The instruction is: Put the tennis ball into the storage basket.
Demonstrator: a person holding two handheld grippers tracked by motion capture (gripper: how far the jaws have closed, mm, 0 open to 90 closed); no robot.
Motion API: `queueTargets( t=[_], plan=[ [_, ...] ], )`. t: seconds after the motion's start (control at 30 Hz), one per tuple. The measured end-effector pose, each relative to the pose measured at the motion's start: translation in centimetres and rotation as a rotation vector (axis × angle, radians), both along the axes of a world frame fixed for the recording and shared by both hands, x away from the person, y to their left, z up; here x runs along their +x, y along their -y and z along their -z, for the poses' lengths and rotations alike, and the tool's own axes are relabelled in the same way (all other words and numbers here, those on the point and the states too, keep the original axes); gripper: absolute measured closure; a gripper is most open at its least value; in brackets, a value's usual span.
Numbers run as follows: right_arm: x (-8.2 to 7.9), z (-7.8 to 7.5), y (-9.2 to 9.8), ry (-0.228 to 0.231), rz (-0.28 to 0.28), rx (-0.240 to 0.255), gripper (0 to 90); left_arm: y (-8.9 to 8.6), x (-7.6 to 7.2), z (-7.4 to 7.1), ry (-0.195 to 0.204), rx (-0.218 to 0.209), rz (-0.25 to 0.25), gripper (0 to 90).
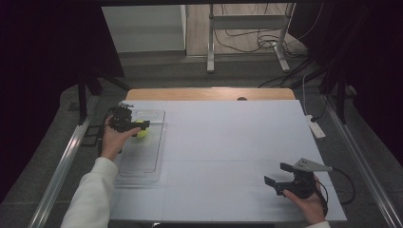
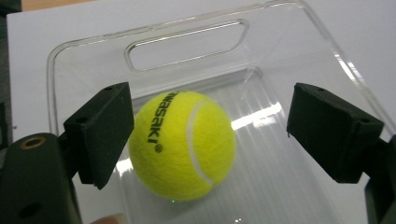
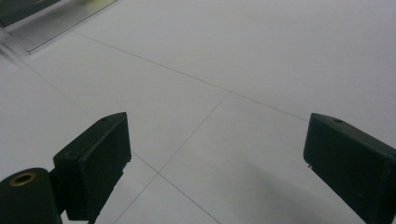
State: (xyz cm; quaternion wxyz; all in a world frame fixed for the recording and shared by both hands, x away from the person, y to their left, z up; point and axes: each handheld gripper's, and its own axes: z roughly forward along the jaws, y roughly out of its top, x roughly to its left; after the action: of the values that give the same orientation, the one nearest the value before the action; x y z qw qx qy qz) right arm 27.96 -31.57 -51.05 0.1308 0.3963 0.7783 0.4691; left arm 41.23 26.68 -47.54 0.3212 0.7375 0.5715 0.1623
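clear tray (image 1: 142, 164): on white table (image 1: 228, 156), left side, handle slot at far end | yellow tennis ball (image 2: 183, 144): resting on tray floor near far end | left gripper (image 2: 208, 135): jaws apart, straddling ball, right pad clear, left pad close beside | right gripper (image 3: 215, 158): jaws wide apart over bare table, holding nothing

The tennis ball (image 2: 182, 144) between the left gripper (image 2: 210, 135) jaws has a fuzzy, matt yellow felt surface with a smooth white seam. The tray (image 2: 187, 44) beneath it is clear, glossy plastic with a ribbed floor. Under the right gripper (image 3: 215, 163), the worktop (image 3: 233, 56) is smooth, matt white. The jaw pads look matt black.
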Motion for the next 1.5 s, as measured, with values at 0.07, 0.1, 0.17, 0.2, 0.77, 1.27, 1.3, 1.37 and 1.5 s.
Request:
queueTargets(
  t=[0.07,0.1,0.17,0.2,0.77,1.27,1.3,1.37,1.5],
  plan=[
    [0.0,0.0,0.0,0.000,-0.001,0.000,7.5,0.1,-0.2,-0.2,0.008,-0.011,0.012,15.4],
    [0.0,0.0,0.0,-0.001,0.000,0.000,7.5,0.1,-0.2,-0.3,0.010,-0.016,0.016,15.5],
    [0.0,0.0,0.0,-0.001,-0.001,0.000,7.5,0.2,-0.4,-0.4,0.015,-0.030,0.025,15.6],
    [0.1,0.0,0.0,-0.001,-0.001,0.000,7.5,0.3,-0.6,-0.5,0.018,-0.035,0.037,15.5],
    [0.3,0.1,0.3,-0.005,0.000,0.015,7.5,0.1,-2.6,-0.9,0.061,-0.086,0.076,15.5],
    [0.2,0.2,0.5,-0.014,-0.004,0.021,7.5,2.2,-5.4,-2.1,0.121,-0.102,0.175,15.5],
    [0.1,0.2,0.6,-0.017,-0.001,0.020,7.5,2.2,-5.4,-2.1,0.121,-0.102,0.175,15.5],
    [0.1,0.2,0.6,-0.017,-0.001,0.022,7.4,2.4,-5.8,-2.4,0.132,-0.099,0.189,15.4],
    [0.0,0.1,0.9,-0.012,0.012,0.021,7.4,2.8,-6.6,-2.4,0.144,-0.114,0.213,15.4]
  ],
)
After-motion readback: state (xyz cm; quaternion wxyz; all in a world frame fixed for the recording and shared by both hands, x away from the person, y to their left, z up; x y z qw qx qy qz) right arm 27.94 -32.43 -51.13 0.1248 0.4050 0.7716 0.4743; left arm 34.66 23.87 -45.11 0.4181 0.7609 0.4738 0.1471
